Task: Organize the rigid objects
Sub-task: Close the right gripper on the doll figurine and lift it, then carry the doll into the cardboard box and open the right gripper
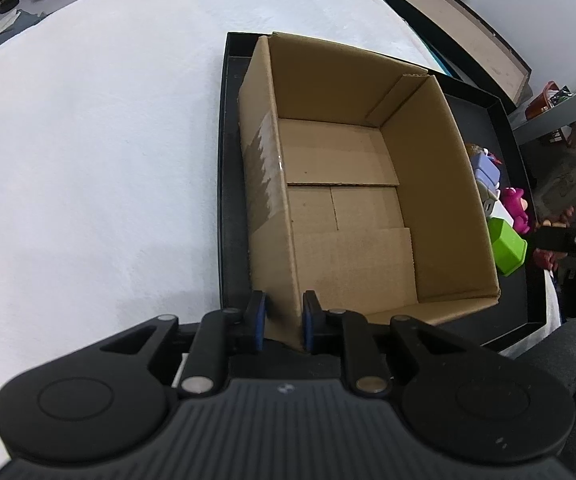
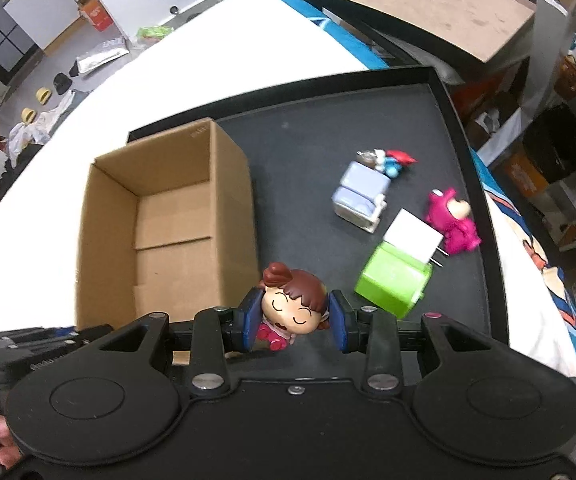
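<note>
Cardboard box (image 1: 351, 208) corner in left gripper (image 1: 284, 320); doll (image 2: 291, 308) in right gripper (image 2: 293, 322), body half-hidden.

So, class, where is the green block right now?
In the right wrist view, the green block lies on the black tray, right of the cardboard box, touching the white card.

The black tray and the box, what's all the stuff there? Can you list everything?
Open brown cardboard box: one, brown, left part of the tray, nothing inside.
Shallow black tray: one, black, on the white tablecloth.
Brown-haired cartoon girl figurine: one, pink clothes, between the right tool's pads.
Lime-green plastic block: one, right of the figurine.
White square card: one, behind the green block.
Magenta bear figurine: one, near the tray's right wall.
Lavender toy: one, mid-tray.
Small red-and-blue toy: one, behind the lavender one.
Left tool: black, blue pads, clamped on the box's near corner.
Right tool: black, blue pads.
</note>
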Demonstrator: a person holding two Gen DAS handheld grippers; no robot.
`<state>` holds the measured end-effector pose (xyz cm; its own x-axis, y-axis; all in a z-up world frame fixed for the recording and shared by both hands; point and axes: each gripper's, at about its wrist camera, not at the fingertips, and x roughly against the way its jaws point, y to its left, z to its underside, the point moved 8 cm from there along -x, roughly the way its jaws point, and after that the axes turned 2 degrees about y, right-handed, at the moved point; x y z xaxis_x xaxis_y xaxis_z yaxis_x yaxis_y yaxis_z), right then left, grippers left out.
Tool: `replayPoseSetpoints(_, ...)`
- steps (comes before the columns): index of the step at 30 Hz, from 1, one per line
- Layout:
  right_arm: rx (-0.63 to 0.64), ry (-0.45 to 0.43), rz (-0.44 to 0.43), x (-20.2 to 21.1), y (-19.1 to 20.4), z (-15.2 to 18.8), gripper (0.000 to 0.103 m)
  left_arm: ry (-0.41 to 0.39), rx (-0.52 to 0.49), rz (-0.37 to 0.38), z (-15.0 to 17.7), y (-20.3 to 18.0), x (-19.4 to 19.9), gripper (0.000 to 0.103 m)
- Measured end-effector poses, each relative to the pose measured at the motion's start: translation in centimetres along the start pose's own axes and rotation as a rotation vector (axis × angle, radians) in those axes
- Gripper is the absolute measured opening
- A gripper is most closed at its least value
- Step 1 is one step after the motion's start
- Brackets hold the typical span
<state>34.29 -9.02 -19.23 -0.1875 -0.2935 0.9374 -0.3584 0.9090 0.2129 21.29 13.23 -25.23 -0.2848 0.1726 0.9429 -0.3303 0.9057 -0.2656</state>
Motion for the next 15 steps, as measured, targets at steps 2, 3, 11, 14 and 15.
replayPoseSetpoints(2,0.013,-0.004,-0.005,0.4,0.8,-0.3,0.035,-0.001,-0.004,0.004,0.0,-0.1,0.0,0.018)
replayPoseSetpoints(3,0.025,-0.008,-0.004,0.6,1.3,-0.5,0.035,-0.001,-0.005,0.007,0.0,-0.1,0.0,0.019)
replayPoseSetpoints(11,0.098,-0.014,-0.011,0.7,4.7,-1.6,0.035,-0.004,0.003,0.031,0.0,0.2,0.0,0.019)
replayPoseSetpoints(14,0.112,-0.008,-0.015,0.4,5.7,-1.8,0.035,0.003,0.008,0.034,0.1,0.3,0.0,0.019)
replayPoseSetpoints(15,0.12,-0.007,-0.017,0.2,6.2,-1.9,0.035,0.006,0.006,0.037,0.0,0.3,0.0,0.019)
